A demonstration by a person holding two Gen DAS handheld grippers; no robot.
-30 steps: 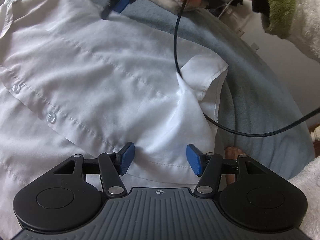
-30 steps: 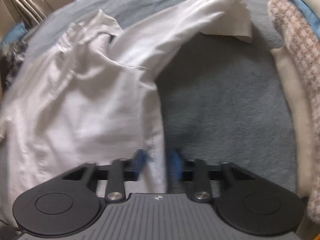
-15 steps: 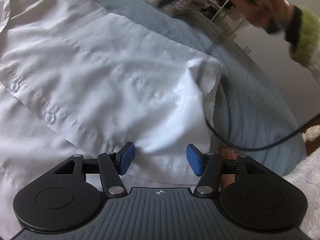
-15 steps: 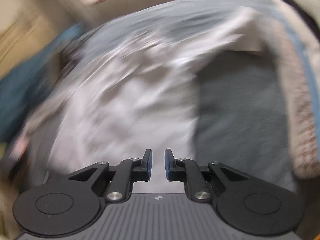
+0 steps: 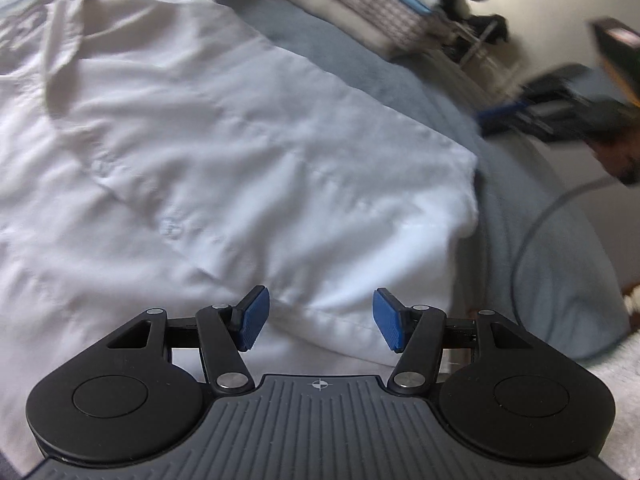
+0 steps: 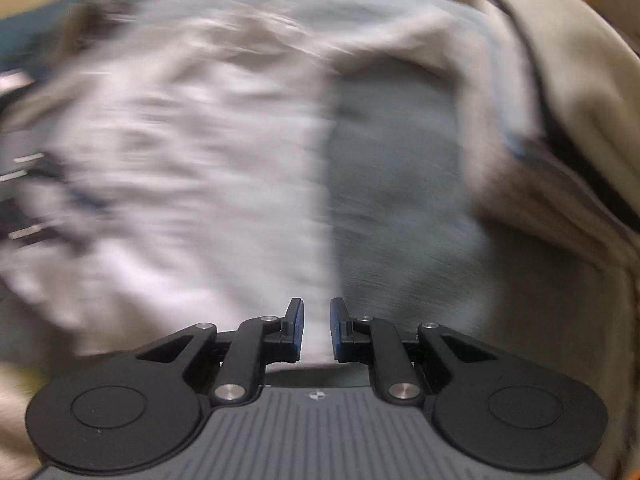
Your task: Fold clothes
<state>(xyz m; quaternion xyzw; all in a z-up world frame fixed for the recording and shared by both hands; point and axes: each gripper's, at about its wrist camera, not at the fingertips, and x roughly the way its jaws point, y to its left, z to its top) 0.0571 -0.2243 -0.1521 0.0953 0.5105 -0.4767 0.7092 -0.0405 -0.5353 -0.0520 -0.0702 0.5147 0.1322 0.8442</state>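
While the left gripper [image 5: 320,322] hovers low over the hem of the white shirt [image 5: 224,168], its blue fingers [image 5: 252,318] are spread wide and hold nothing; the hem edge passes just under the gap, and whether it touches the pads cannot be told. Shirt lies spread on a grey-blue blanket [image 5: 516,216], front up, button placket [image 5: 168,228] running diagonally across the left half, one sleeve folded in so its cuff corner sits at the right edge near the blanket. Stack of folded clothes [image 5: 368,12] sits beyond the shirt at the top of the left wrist view, checked fabric with a light blue layer above it. Right gripper [image 5: 532,114] shows blurred at the upper right of that view, off the shirt, held in a hand [image 5: 620,160], with a grey cable [image 5: 532,240] looping down over the blanket. From its own camera the right gripper [image 6: 317,330] has fingers [image 6: 297,328] nearly closed with a narrow gap; white shirt [image 6: 180,184] fabric shows in line with the gap, but whether it is pinched or only lying behind cannot be told. That view is heavily motion-blurred: shirt on the left, blanket [image 6: 400,208] on the right, folded clothes [image 6: 560,100] at the far right. No brand, label or readable writing on any item; the only mark is a small crosshair symbol [image 5: 319,384] on the gripper body.
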